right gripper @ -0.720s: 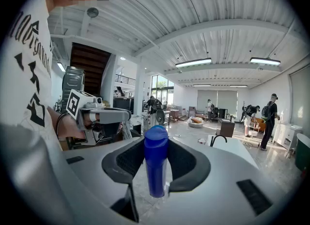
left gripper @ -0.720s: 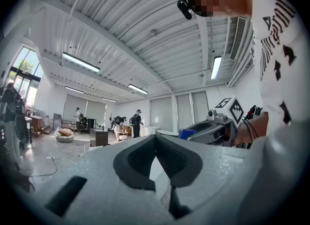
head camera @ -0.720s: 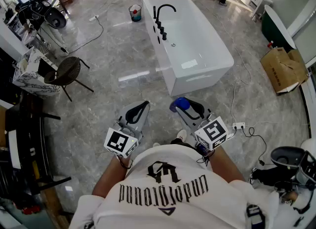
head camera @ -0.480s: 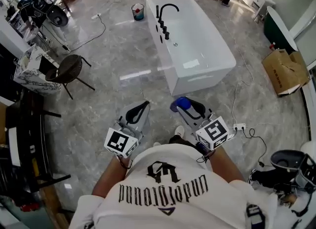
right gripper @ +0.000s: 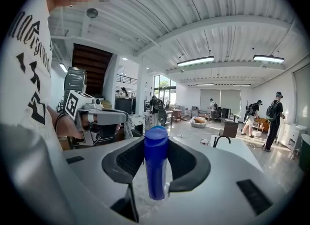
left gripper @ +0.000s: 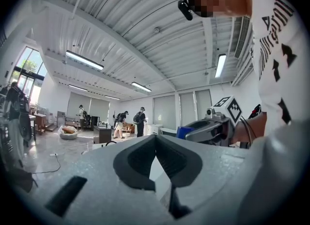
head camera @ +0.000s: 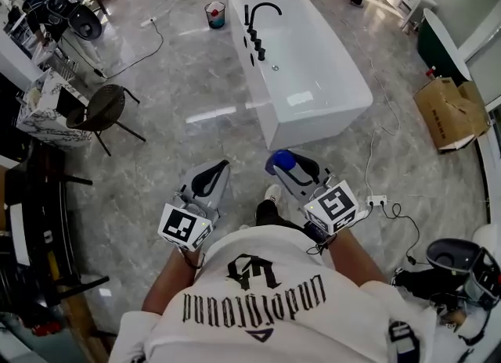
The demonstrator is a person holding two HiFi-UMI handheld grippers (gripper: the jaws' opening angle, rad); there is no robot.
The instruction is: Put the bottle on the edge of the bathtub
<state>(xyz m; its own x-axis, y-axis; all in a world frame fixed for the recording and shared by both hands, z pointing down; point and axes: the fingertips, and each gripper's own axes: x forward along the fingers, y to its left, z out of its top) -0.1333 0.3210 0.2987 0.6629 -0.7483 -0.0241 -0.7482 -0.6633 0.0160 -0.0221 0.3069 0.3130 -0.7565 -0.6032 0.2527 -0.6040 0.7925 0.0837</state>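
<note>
A white bathtub (head camera: 356, 99) with a black tap (head camera: 262, 11) stands on the grey marble floor ahead of me. My right gripper (head camera: 291, 167) is shut on a blue bottle (head camera: 282, 162), held a short way in front of the tub's near end. In the right gripper view the bottle (right gripper: 156, 166) stands upright between the dark pads (right gripper: 186, 163), with the tub (right gripper: 237, 147) beyond it on the right. My left gripper (head camera: 213, 175) hangs beside it, jaws together and holding nothing; in its own view the left gripper (left gripper: 156, 139) shows the tips meeting.
A dark round chair (head camera: 106, 109) stands at left. A small bucket (head camera: 214, 14) sits by the tub's far corner. A cardboard box (head camera: 446, 111) and a power strip with cable (head camera: 378, 199) lie at right. People (right gripper: 275, 115) stand at the back.
The person has stepped a little forward, one shoe now showing between the grippers. Both grippers keep their pose and the bottle stays held.
</note>
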